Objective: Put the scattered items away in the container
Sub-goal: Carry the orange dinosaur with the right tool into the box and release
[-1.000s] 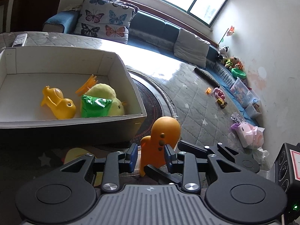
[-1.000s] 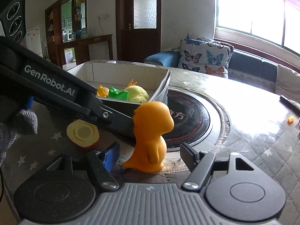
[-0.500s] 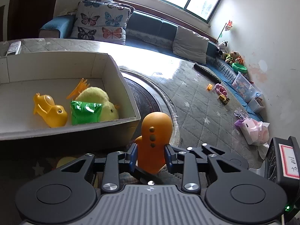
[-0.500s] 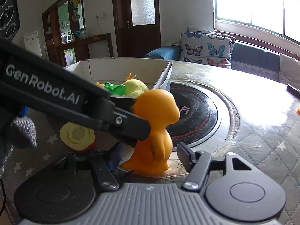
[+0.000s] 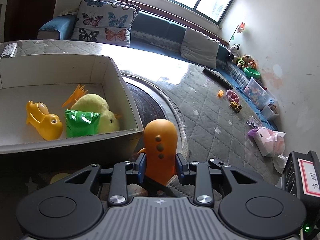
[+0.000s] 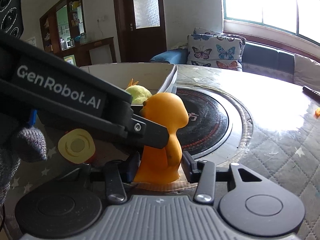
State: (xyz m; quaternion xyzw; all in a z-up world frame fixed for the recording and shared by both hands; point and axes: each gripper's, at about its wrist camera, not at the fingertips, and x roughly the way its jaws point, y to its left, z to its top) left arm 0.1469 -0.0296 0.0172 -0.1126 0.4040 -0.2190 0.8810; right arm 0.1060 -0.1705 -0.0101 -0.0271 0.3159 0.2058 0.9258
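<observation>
Beside the box, both tongs grip the orange figure, face visible only rightward

A home living room: a long window-side sofa carries butterfly cushions, with stuffed toys at its far end and a wooden door beside it.
</observation>
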